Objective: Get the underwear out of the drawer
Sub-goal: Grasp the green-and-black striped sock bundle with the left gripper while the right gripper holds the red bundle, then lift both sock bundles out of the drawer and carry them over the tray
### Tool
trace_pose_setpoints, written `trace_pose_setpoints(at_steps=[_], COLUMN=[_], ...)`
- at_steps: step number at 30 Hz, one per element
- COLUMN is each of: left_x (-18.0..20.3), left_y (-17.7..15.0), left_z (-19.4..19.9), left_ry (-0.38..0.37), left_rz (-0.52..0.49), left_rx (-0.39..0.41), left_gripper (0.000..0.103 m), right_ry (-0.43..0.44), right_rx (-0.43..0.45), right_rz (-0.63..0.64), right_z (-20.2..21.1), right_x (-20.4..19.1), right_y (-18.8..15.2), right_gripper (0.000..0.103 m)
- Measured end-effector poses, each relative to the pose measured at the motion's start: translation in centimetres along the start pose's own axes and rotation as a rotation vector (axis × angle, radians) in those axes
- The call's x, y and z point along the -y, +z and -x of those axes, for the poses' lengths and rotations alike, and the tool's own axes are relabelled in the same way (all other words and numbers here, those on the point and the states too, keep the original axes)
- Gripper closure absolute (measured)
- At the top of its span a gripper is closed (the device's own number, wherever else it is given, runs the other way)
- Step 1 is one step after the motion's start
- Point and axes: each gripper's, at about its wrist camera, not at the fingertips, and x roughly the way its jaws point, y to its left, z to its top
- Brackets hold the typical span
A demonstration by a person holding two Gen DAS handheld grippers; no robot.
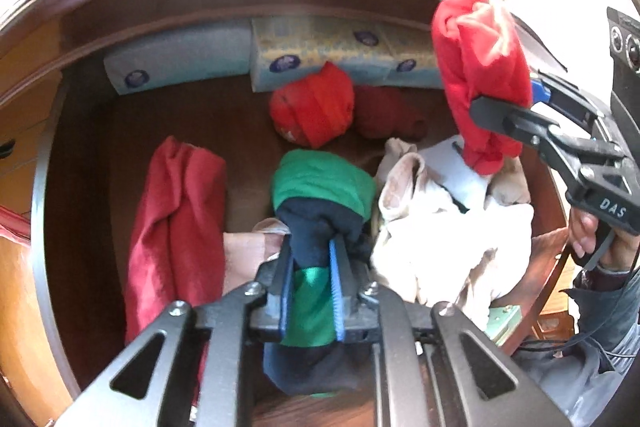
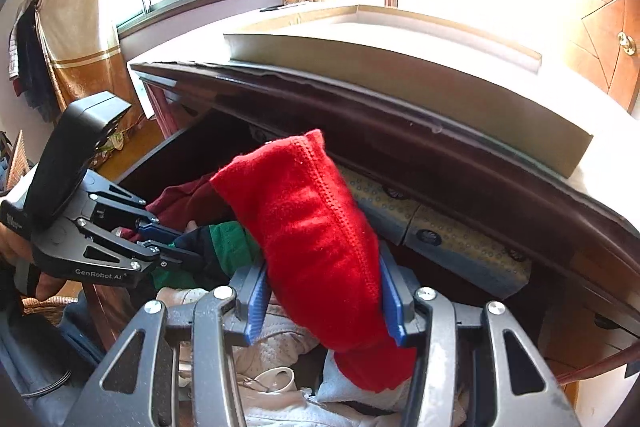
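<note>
My left gripper [image 1: 310, 267] is clamped on the green roll [image 1: 320, 187] mid-drawer [image 1: 76, 227], roll's long axis in line with the fingers. My right gripper [image 2: 324, 303] grips the red roll [image 2: 316, 227], raised above the drawer's right side.

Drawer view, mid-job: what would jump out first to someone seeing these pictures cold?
The bright red underwear clamped in the right gripper, lifted above the open drawer. Next, the green-and-navy bundle pinched in the left gripper at the drawer's front middle. Behind them, an orange-red roll lies by the tissue packs along the back wall.
</note>
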Motion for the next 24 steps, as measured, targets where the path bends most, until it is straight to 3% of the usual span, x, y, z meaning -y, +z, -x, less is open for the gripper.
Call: trace_pose_setpoints(at_steps=[4, 10, 13, 24], left_x=[0.7, 1.2, 1.4, 3.6], left_y=[-1.2, -2.6, -3.2, -3.6], left_z=[1.5, 3.6, 4.1, 8.2], left_ry=[-0.027, 0.025, 0.039, 0.123], left_rz=[0.016, -0.009, -0.012, -0.070], left_rx=[0.070, 0.155, 0.186, 0.358], left_gripper=[0.096, 0.096, 0.096, 0.096], right_ry=[0.004, 0.054, 0.016, 0.008], right_rx=[0.026, 0.031, 0.091, 0.126], right_rz=[-0.010, -0.040, -0.027, -0.039], right_z=[0.6, 0.7, 1.9, 3.0], right_x=[0.3, 0.8, 0.7, 1.3], right_y=[0.0, -1.4, -1.3, -1.6], right_gripper=[0.053, 0.053, 0.053, 0.053])
